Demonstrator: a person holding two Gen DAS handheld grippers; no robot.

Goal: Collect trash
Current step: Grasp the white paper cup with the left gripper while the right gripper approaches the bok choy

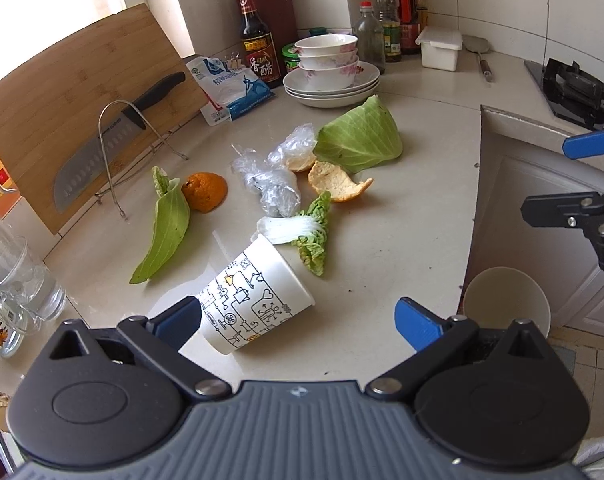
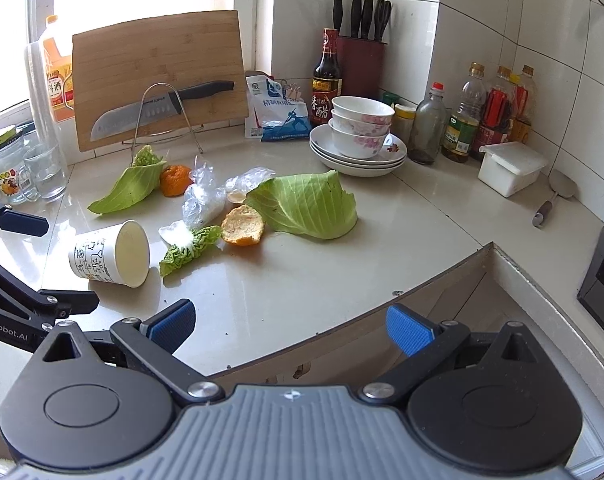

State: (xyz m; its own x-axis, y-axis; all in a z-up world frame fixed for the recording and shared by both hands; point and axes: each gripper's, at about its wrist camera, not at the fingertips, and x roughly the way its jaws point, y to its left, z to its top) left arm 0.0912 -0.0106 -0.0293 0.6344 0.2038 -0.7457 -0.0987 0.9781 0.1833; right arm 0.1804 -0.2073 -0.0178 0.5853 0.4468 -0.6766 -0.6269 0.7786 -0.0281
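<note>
Looks like the first pickup: the left gripper is spread wide with nothing in it, and the tipped-over paper cup lies on the counter right between its pads, so next it just needs to close gently so the thin wall doesn't crush. The right gripper hangs empty and wide open at the counter's edge, the cup at its 10 o'clock. Only the left wrist view shows a pale bucket-like thing at 4 o'clock, maybe the bin, though I can't tell for sure.

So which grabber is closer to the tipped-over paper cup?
Left. The left gripper is open right at the paper cup, one finger beside it. The right gripper is open too, back by the counter edge, clear of the cup.
</note>
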